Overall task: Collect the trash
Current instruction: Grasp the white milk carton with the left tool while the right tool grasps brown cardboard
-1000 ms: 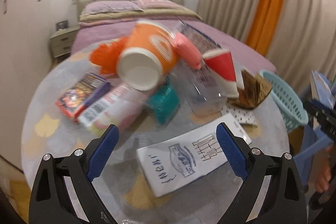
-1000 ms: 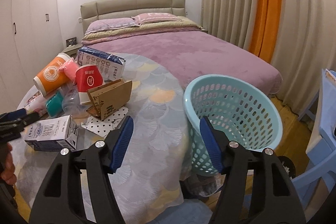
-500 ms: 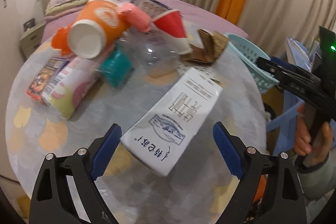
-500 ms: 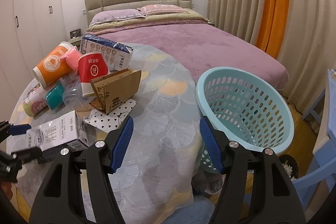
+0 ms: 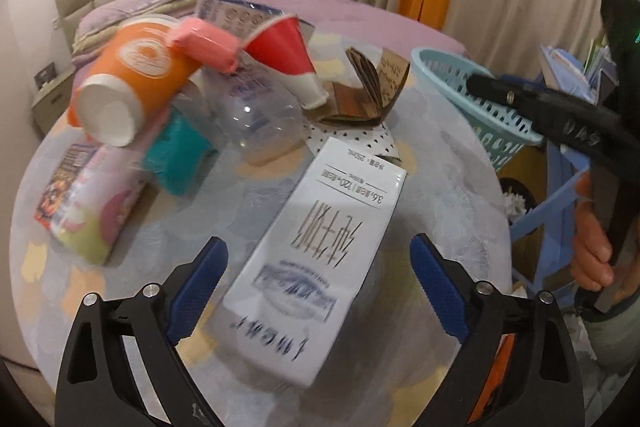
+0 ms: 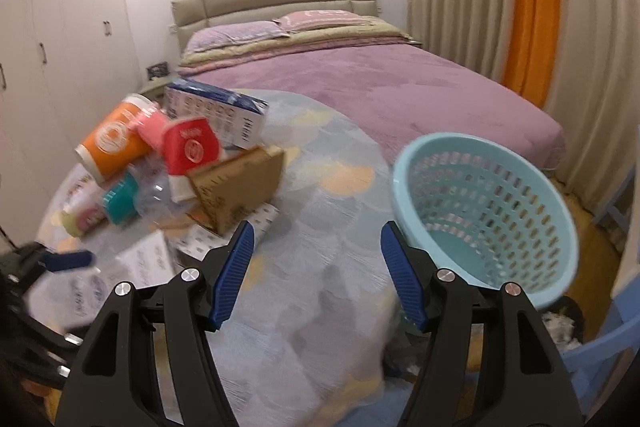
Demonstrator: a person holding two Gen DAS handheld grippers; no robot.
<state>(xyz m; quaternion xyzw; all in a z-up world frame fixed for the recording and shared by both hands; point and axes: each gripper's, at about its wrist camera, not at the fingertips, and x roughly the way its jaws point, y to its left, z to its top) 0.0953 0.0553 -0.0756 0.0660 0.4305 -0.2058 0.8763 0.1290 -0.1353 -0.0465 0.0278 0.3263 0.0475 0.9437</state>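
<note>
Between the wide-spread blue pads of the left gripper (image 5: 318,277) a white carton (image 5: 320,255) is framed, lying untouched on the round clothed table (image 5: 440,195); the right gripper (image 6: 317,275) is held open and empty over the cloth. Behind the carton, cups, a bottle and boxes are piled. Only from the right wrist are the whole teal basket (image 6: 486,223) and the bed (image 6: 400,87) seen.

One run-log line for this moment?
left claw: open, astride white carton | right claw: open, empty | basket: empty
</note>
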